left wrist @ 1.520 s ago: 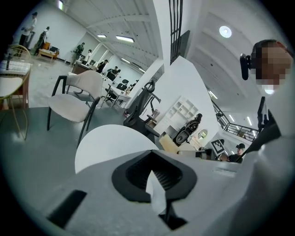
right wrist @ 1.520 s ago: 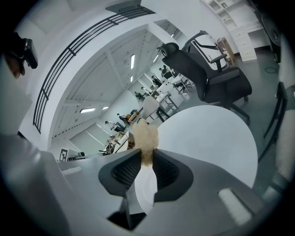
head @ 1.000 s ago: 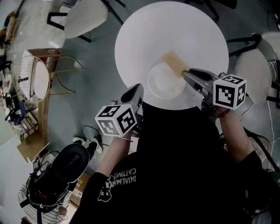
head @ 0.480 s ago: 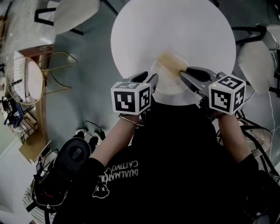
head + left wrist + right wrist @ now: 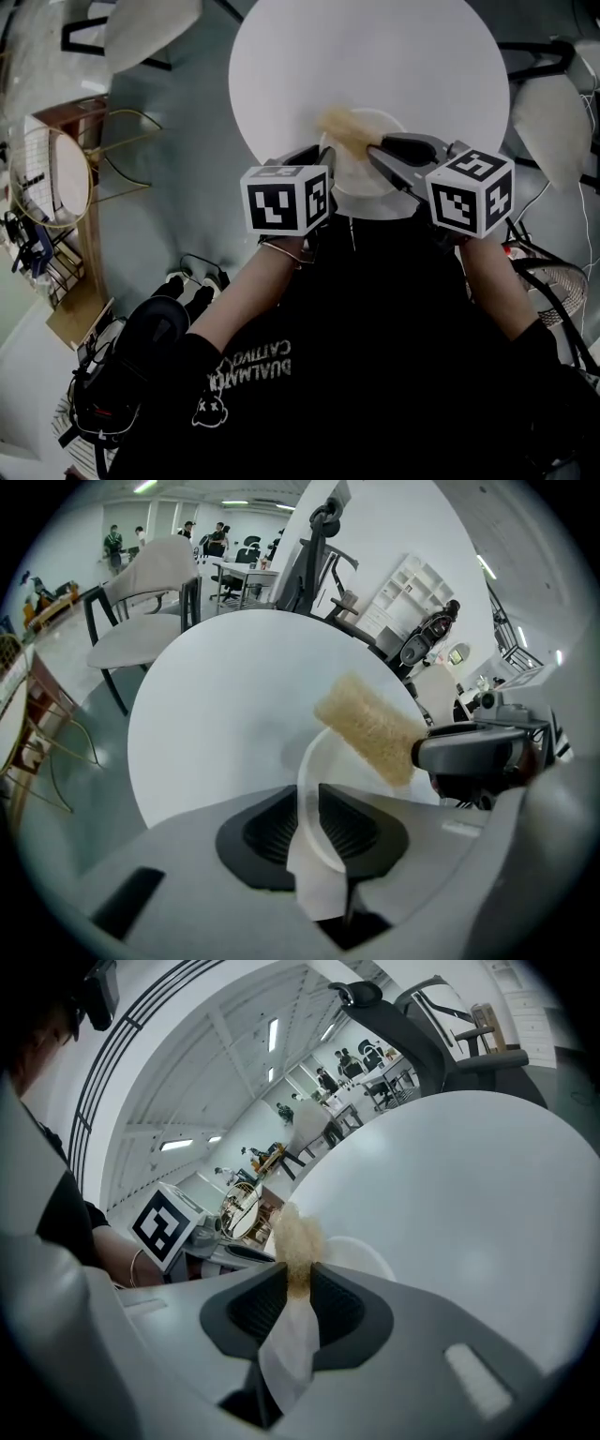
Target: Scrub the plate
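A small white plate (image 5: 367, 187) lies at the near edge of the round white table (image 5: 375, 66). My left gripper (image 5: 320, 157) is at the plate's left rim. In the left gripper view the rim (image 5: 312, 761) runs between the pads of that gripper (image 5: 310, 808), whose jaws have just been closing and now pinch it. My right gripper (image 5: 377, 150) comes from the right, shut on a tan sponge (image 5: 344, 122) that sits over the plate's far left part. The sponge (image 5: 296, 1232) sticks out of the right gripper (image 5: 298, 1283) and also shows beside the rim (image 5: 370, 728).
Pale chairs stand at the far left (image 5: 150, 23) and at the right (image 5: 548, 112) of the table. A gold wire stand (image 5: 56, 178) and a black bag (image 5: 141, 356) are on the floor to the left. The person's dark shirt hides the table's near edge.
My left gripper has come up from below the table edge to the plate's rim. The right gripper has carried the sponge leftward across the plate.
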